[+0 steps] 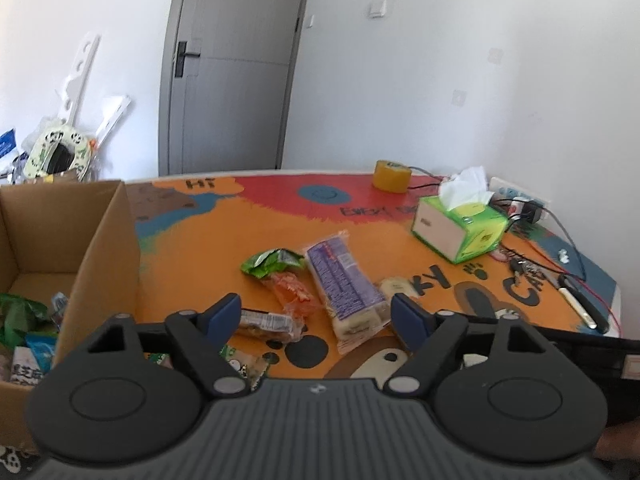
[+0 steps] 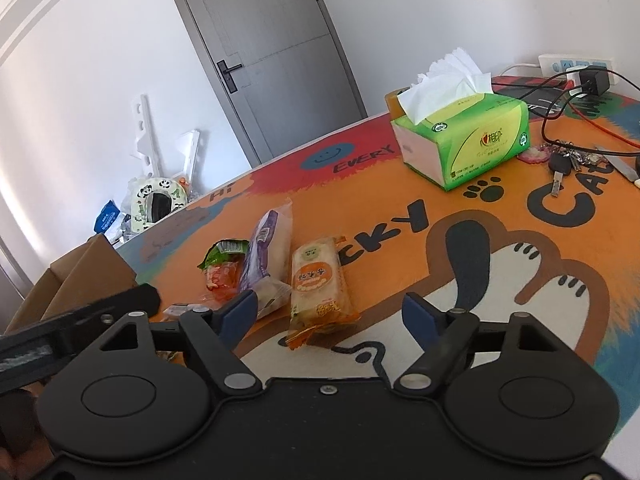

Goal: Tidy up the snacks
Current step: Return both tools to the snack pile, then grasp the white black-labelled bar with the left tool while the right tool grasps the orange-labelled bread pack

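Several snack packs lie on the colourful table mat (image 1: 208, 248). My left gripper (image 1: 316, 314) hangs open just above them. A small brown pack (image 1: 268, 322) and the near end of a long purple-and-white pack (image 1: 344, 284) lie between its fingers, untouched. Behind them sits a green-and-orange pack (image 1: 280, 272). My right gripper (image 2: 330, 312) is open too, with an orange bread pack (image 2: 320, 284) between its fingertips and clear of the pads. The purple pack (image 2: 266, 256) lies left of it. A cardboard box (image 1: 108, 240) at the left holds several snacks (image 1: 24, 320).
A green tissue box (image 1: 460, 228), a yellow tape roll (image 1: 392, 176), keys (image 2: 560, 160), a power strip with cables (image 2: 576, 66) and a black-handled tool (image 1: 580, 304) fill the table's right and far side. The left gripper's body (image 2: 100, 312) crosses the right view's left edge.
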`<state>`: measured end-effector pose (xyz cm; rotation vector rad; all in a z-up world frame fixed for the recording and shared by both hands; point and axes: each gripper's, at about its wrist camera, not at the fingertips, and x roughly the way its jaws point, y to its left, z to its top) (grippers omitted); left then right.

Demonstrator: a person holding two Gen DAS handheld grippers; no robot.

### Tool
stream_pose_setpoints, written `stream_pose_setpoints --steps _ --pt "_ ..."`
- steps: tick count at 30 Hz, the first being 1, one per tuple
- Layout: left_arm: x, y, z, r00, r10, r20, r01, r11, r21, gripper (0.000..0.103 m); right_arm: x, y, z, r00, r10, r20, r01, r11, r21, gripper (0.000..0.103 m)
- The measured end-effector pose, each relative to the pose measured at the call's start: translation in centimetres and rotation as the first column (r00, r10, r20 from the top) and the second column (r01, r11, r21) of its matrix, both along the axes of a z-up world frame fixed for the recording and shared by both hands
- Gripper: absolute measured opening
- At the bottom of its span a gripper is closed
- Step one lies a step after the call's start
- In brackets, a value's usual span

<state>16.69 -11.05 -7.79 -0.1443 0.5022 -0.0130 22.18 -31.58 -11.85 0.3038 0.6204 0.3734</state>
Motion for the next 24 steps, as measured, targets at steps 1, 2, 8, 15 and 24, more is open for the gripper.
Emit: stream_pose_setpoints --steps 1,2,8,15,24 --pt "0.4 0.1 -0.2 1.000 0.007 -0.008 -0.007 1.000 -0.005 0.072 0.2 0.1 -0.1 1.000 0.003 -0.003 -0.003 1.000 -0.001 0.075" --pt "0.8 0.3 -0.4 1.000 0.013 -0.017 -0.013 1.000 -0.011 0.068 0.4 0.2 -0.2 1.000 0.005 -0.004 -0.005 1.000 -0.004 0.075" --pt "2.8 0.9 -1.5 0.997 0.072 -0.039 -0.072 0.997 0.011 0.066 1.7 1.0 -0.4 1.000 0.011 -0.004 -0.011 1.000 -0.012 0.074" --pt "4.7 1.6 -2.5 0.989 0.123 -0.084 -0.122 0.992 0.020 0.072 3.2 2.0 -0.6 1.000 0.021 -0.008 -0.021 1.000 -0.020 0.075" --pt "5.5 1.6 -4.5 0.983 0.106 -0.148 -0.100 0.994 0.043 0.074 4.5 3.1 -1.4 0.999 0.034 -0.020 -0.035 0.999 -0.033 0.075"
